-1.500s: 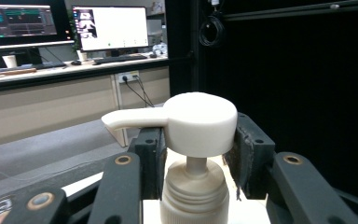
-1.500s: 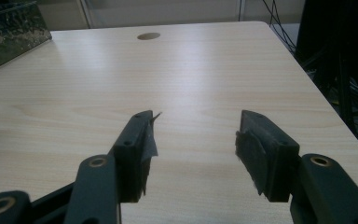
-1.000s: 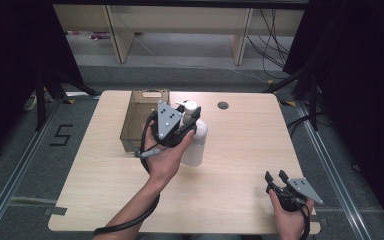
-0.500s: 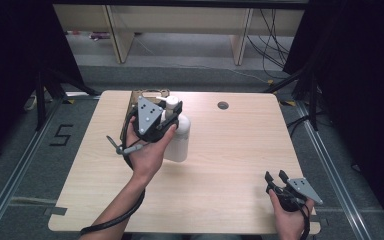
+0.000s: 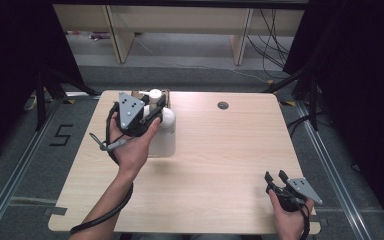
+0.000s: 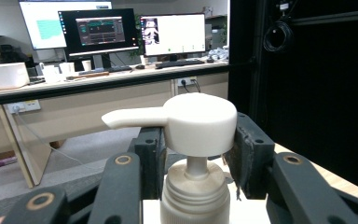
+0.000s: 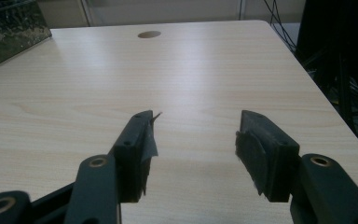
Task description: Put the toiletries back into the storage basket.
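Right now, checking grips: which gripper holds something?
The left gripper, shut on the pump bottle; the right gripper is open over bare table.

Black tools, grey three-cornered plates, black cables.

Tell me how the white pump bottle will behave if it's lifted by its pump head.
The pump bottle looks tall and narrow, so it may tip if nudged. The left gripper clamps the pump head above a thin stem; that may wobble or depress. The smooth plastic could slip.

A taped "5" on the floor
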